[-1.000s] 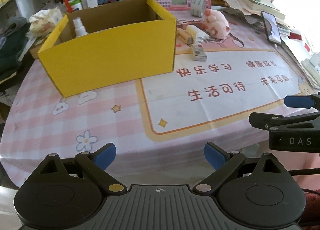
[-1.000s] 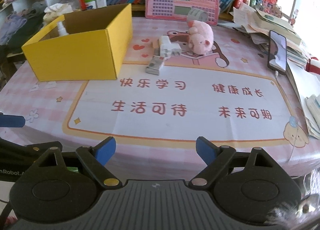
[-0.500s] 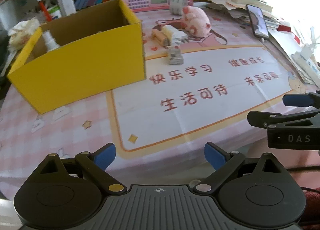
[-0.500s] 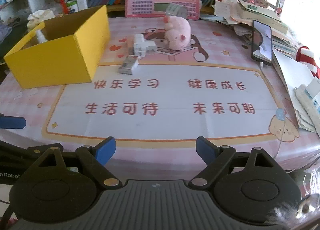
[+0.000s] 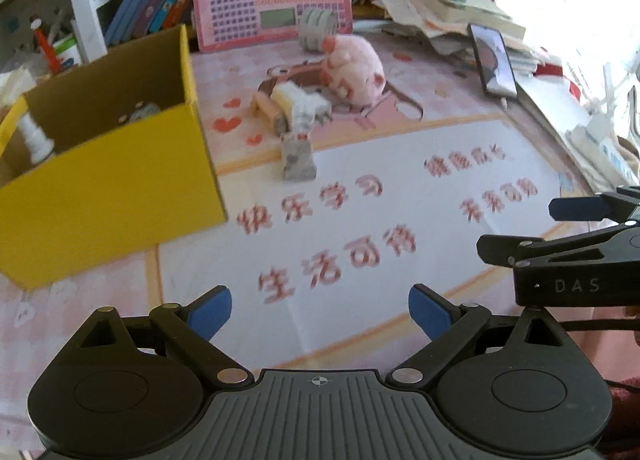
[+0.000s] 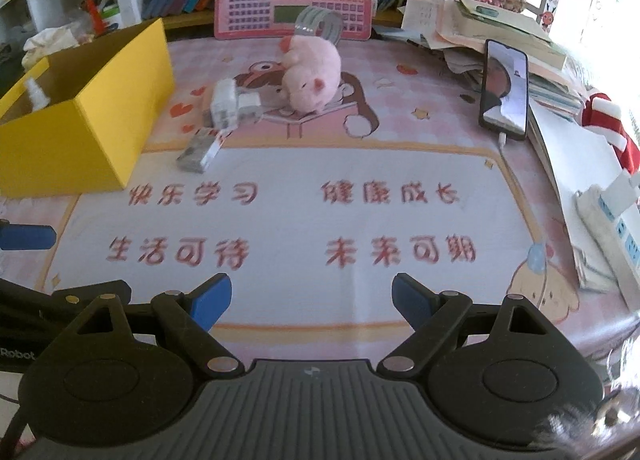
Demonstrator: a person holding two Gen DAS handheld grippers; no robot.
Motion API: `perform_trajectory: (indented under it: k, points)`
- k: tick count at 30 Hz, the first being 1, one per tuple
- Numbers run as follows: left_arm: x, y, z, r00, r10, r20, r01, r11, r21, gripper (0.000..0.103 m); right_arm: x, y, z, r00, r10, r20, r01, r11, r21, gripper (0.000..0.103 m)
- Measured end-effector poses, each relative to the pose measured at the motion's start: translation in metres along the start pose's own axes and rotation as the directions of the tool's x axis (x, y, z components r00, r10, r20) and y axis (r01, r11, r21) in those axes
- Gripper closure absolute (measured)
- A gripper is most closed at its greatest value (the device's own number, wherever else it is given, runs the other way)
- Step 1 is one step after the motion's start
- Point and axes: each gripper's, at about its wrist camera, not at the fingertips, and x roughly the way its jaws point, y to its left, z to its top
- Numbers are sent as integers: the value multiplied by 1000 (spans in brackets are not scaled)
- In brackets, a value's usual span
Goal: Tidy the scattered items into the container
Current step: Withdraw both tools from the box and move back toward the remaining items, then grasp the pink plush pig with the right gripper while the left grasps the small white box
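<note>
Yellow box point(image 6: 86, 132) sits far left on the table, open-topped, with a small white spray bottle point(image 6: 37, 92) standing inside and another blurred item beside it. Right of the box lie a grey packet point(image 6: 199, 150), a white boxy item point(image 6: 234, 104) and a pink plush pig point(image 6: 312, 74). A pink printed mat point(image 6: 360, 220) with red characters covers the table; a phone point(image 6: 505, 90) and stacked papers lie far right, bookshelves behind. Left gripper point(image 5: 320, 310) and right gripper point(image 6: 311, 300) hover near the front edge, fingers spread wide, holding nothing
</note>
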Motion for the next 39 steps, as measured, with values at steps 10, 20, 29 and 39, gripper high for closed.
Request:
perform_trajectory:
  k: [10, 20, 29, 39]
  points:
    - [20, -17, 42, 997, 37, 65, -39, 999, 32, 8, 28, -36, 37, 999, 27, 37, -29, 999, 38, 16]
    - [45, -20, 72, 993, 104, 49, -102, 994, -36, 17, 51, -59, 67, 994, 86, 69, -87, 996, 18, 16]
    - [72, -16, 91, 986, 163, 25, -161, 984, -78, 25, 79, -61, 99, 983, 150, 110, -147, 989, -36, 16]
    - [102, -13, 104, 978, 207, -15, -207, 976, -72, 27, 126, -47, 139, 973, 201, 112, -191, 977, -89, 16]
